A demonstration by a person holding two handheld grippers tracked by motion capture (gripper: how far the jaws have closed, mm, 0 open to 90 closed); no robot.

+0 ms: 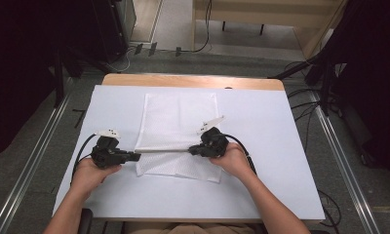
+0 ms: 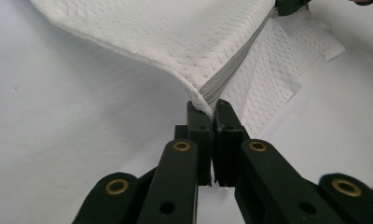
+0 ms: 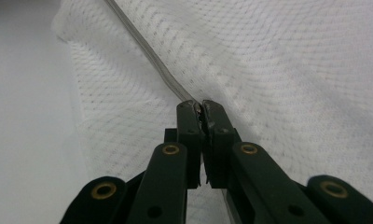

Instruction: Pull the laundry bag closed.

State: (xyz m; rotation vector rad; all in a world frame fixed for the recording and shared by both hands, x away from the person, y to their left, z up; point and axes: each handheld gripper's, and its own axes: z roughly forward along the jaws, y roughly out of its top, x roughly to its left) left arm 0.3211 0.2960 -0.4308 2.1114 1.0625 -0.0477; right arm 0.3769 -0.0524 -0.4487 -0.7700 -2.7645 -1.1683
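Observation:
A white mesh cloth (image 1: 177, 122) lies on the white table cover, partly folded over itself. Its near part is lifted into a taut fold line between the two grippers. My left gripper (image 1: 136, 156) is shut on the fold's left end; in the left gripper view the jaws pinch the cloth (image 2: 184, 42) at its grey edge (image 2: 222, 81), left gripper (image 2: 211, 108). My right gripper (image 1: 191, 150) is shut on the fold's right end. In the right gripper view the right gripper (image 3: 199, 105) clamps the grey edge (image 3: 152, 58) of the cloth (image 3: 278, 70). A lower layer (image 1: 183, 168) rests flat beneath.
The table cover (image 1: 261, 126) spreads over a wooden table (image 1: 193, 80). Floor rails (image 1: 32, 146) run along both sides, with cables (image 1: 305, 105) at the right and dark equipment stands (image 1: 324, 63) behind. Bare cover lies left, right and in front of the cloth.

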